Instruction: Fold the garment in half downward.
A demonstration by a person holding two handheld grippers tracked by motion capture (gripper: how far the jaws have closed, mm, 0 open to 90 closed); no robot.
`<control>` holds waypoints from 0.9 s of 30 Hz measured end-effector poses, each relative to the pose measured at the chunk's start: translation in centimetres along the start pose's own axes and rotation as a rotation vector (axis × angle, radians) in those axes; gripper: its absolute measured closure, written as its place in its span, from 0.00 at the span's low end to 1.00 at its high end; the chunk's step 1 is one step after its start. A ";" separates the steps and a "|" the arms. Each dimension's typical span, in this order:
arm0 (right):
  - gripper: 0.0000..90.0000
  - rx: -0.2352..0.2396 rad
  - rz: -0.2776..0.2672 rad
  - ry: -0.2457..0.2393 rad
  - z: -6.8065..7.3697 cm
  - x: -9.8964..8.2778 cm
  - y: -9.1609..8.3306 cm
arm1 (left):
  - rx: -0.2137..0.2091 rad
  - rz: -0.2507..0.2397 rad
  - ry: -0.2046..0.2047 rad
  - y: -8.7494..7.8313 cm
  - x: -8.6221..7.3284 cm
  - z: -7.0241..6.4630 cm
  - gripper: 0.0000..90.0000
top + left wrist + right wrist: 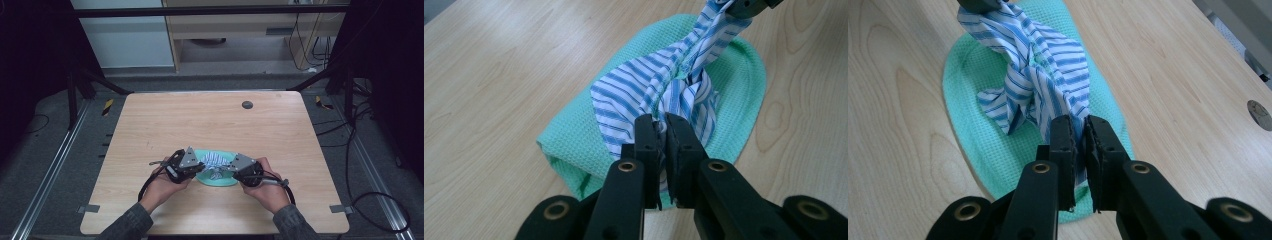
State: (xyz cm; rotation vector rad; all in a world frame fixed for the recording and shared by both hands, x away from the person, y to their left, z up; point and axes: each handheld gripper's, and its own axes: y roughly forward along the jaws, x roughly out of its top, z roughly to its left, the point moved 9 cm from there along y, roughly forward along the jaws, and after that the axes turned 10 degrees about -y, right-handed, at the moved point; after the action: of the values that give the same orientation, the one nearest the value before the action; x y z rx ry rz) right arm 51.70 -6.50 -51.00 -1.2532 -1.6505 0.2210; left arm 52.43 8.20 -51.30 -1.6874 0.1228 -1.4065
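One blue-and-white striped fabric cloth lies bunched on one green waffle-weave towel near the wooden table's front edge. Left gripper and right gripper each clench the striped cloth. Open tabletop surrounds the towel.

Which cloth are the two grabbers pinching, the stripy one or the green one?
The blue-and-white striped cloth. Both the left gripper and right gripper clamp it, while the plain green cloth lies flat underneath.
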 end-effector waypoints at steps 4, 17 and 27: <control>0.91 0.007 0.001 -0.002 0.4 -0.2 0.0 | -0.009 0.002 -0.007 0.1 -0.4 -0.2 0.94; 0.91 0.024 0.008 -0.005 1.5 -0.8 -0.1 | -0.019 0.005 -0.014 0.3 -1.4 -1.0 0.94; 0.91 0.029 0.006 -0.003 1.9 -1.1 0.0 | -0.023 0.001 -0.021 0.4 -1.8 -1.3 0.93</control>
State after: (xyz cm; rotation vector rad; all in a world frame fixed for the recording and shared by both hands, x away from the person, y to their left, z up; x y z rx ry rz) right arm 50.15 -6.63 -52.50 -1.2367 -1.6407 0.2491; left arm 50.93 8.32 -52.97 -1.7205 0.1280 -1.3907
